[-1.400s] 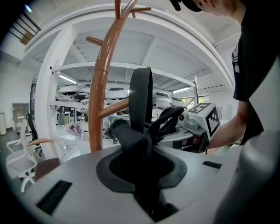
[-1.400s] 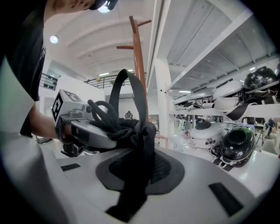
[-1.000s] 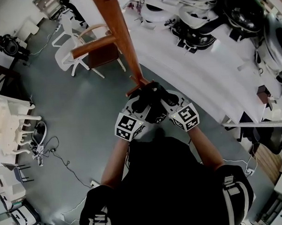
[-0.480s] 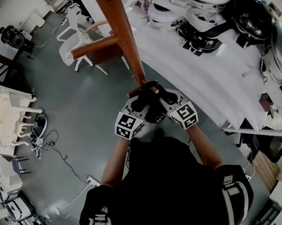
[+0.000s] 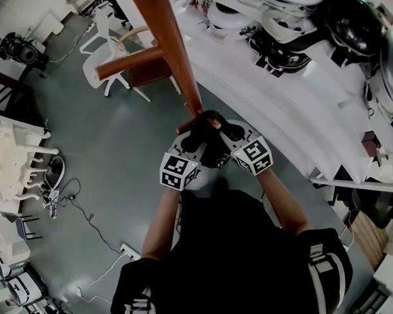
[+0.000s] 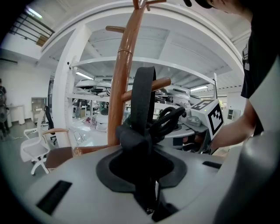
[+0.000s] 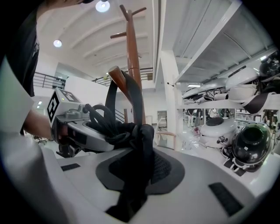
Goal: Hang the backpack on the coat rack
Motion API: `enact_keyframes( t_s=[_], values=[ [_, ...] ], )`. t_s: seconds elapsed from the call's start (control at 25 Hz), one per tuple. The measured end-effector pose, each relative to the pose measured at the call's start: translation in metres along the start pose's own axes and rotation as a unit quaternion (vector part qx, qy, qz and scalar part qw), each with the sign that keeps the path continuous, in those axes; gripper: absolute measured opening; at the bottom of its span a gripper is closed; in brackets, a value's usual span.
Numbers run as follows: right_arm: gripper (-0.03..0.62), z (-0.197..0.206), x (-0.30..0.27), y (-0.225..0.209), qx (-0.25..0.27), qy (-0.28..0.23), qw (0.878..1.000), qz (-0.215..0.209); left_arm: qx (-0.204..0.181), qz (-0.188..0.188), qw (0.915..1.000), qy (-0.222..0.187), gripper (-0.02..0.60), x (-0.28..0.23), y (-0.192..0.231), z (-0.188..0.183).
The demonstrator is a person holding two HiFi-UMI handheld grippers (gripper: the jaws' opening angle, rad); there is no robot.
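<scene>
The wooden coat rack's pole [image 5: 173, 51] runs down the middle of the head view, with a peg [image 5: 125, 63] sticking out to the left. Just below it my left gripper [image 5: 194, 138] and right gripper [image 5: 222, 129] sit side by side, both shut on the backpack's black strap [image 5: 206, 124]. In the left gripper view the strap loop [image 6: 143, 94] stands up from the jaws in front of a peg [image 6: 162, 83] and the pole [image 6: 119, 92]. In the right gripper view the strap [image 7: 134, 109] arches around a peg tip [image 7: 115, 74]. The backpack's body is hidden below the grippers.
White shelving [image 5: 291, 98] with helmets and round appliances curves along the right. A white chair with a brown seat [image 5: 139, 74] stands behind the rack. Cables [image 5: 76, 212] trail over the grey floor, and pale wooden furniture [image 5: 13, 172] stands at the left.
Both grippers, still holding the strap, have edged a little toward the rack's pole. Neither grip has changed.
</scene>
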State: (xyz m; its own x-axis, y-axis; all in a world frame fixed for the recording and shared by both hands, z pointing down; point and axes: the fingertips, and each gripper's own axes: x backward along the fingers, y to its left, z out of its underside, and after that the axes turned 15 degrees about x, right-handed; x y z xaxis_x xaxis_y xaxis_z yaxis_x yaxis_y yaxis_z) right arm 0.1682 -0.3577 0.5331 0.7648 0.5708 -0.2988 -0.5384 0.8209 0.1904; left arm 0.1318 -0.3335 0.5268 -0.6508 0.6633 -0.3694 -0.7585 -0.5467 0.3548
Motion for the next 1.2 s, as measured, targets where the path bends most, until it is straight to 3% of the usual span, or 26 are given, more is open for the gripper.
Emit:
enact_keyframes(
  t_s=[0.48,1.2],
  values=[
    [0.083,0.013,-0.012,-0.001,0.0,0.019,1.0,-0.004,0.055,-0.018,0.9983,0.005,0.091,-0.007,0.012,0.014],
    [0.083,0.03,-0.026,-0.006,-0.013,0.034,0.999,-0.012,0.06,-0.031,0.9976,0.017,0.091,-0.02,0.026,0.023]
  ],
)
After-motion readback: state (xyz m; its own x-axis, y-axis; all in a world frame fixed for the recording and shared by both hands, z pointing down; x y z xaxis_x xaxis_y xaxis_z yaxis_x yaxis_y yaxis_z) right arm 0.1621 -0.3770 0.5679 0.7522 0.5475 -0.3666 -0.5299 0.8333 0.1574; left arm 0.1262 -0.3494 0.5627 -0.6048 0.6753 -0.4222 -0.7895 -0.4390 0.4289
